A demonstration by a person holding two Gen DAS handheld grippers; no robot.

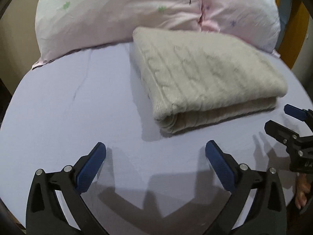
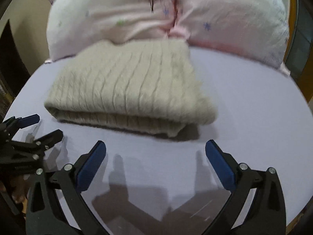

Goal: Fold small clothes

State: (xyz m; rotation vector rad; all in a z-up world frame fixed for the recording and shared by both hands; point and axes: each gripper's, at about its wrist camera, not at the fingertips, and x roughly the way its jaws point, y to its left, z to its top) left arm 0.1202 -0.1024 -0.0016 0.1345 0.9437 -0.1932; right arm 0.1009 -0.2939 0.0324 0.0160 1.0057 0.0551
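Note:
A cream cable-knit sweater [image 1: 207, 78] lies folded into a thick rectangle on the lilac bed sheet [image 1: 68, 117], its far edge against the pillows. It also shows in the right wrist view [image 2: 127, 90]. My left gripper [image 1: 155, 146] is open and empty, hovering over the sheet just in front of the sweater's near left corner. My right gripper [image 2: 155, 146] is open and empty, in front of the sweater's near right corner. Each gripper shows at the edge of the other's view, the right one [image 1: 279, 117] and the left one [image 2: 47, 125].
Two pale pink pillows with small star prints [image 1: 121, 13] lie along the head of the bed behind the sweater. A wooden bed frame [image 1: 295, 39] stands at the far right. The sheet [image 2: 254, 107] spreads around the sweater.

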